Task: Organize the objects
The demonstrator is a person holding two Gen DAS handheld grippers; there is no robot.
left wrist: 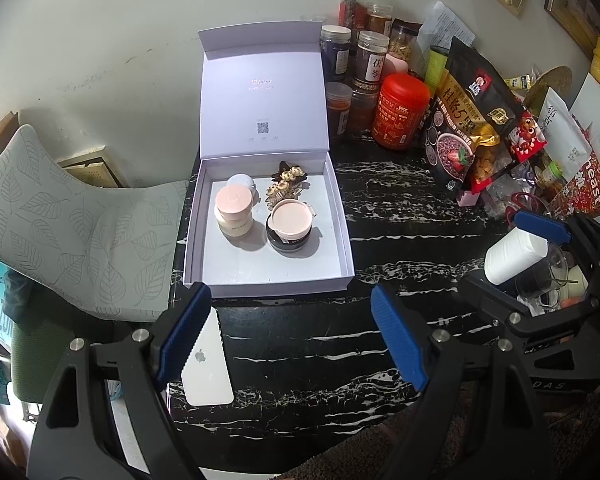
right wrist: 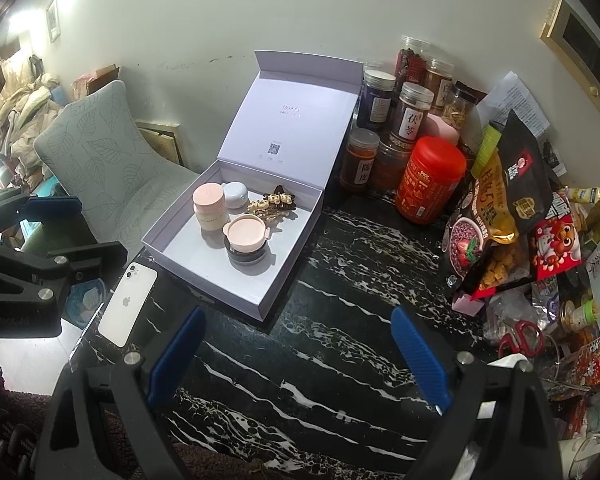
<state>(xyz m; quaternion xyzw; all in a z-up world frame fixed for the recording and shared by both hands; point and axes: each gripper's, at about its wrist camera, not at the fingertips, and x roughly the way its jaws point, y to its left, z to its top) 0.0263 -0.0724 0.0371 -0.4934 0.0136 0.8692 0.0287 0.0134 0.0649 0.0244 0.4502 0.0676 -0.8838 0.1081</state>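
box (left wrist: pixel 342 240): pale lilac, square, lid propped upright at the back, on the black marbled worktop | tall jar (left wrist: pixel 234 216): cream, pink cap, upright, inside left | small white jar (left wrist: pixel 242 182): just behind it | dark jar (left wrist: pixel 289 230): pink lid, inside right | hair clips (left wrist: pixel 286 184): gold and brown, behind the dark jar

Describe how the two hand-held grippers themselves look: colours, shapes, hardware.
The left hand-held gripper and the right hand-held gripper look alike: a black plastic frame with triangular cut-outs, round silver bolts at the joints, and two flat fingers faced with ribbed blue pads. No cables are visible, and no sleeve can be made out clearly.
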